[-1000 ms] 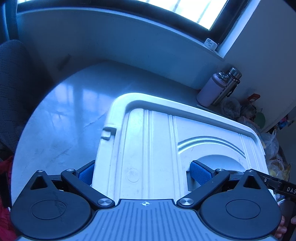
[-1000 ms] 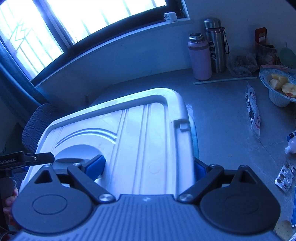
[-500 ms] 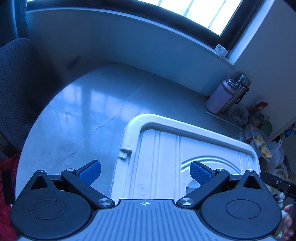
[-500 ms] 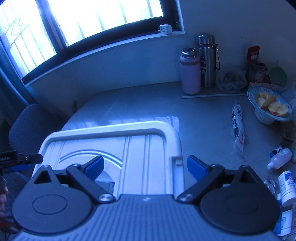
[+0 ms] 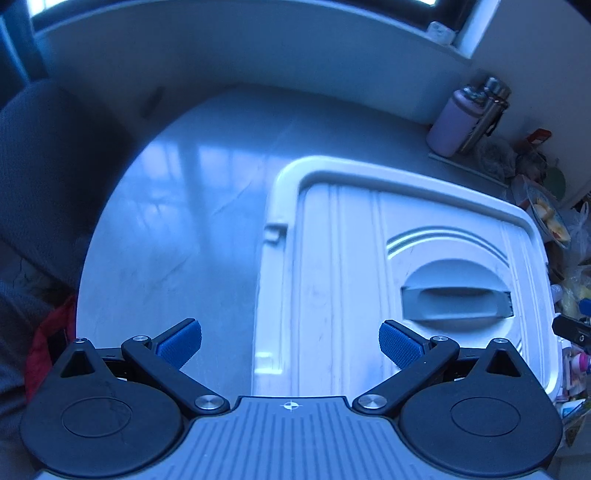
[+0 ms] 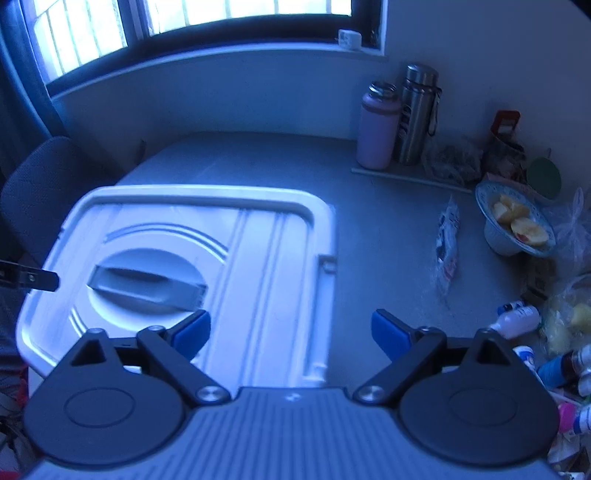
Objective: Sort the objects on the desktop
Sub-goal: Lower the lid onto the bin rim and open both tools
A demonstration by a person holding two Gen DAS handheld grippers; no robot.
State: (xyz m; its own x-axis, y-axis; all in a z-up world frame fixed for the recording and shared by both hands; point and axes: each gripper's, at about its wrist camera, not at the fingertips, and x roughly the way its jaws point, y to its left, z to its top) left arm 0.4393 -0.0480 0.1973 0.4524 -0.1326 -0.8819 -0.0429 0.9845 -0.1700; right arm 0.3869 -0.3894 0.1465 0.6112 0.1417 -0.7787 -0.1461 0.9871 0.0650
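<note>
Where frames end, white bin lid cropped.

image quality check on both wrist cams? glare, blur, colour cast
Left wrist: heavy blue cast, window glare reflected on the table, fisheye bending the box lid, slight smear at its left edge. Right wrist: blown-out window, soft motion blur, clutter at the right dim.

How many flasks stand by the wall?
2: a pink flask and a steel flask touching on its right, at the table's far edge. Clutter beside them may hide others.
</note>
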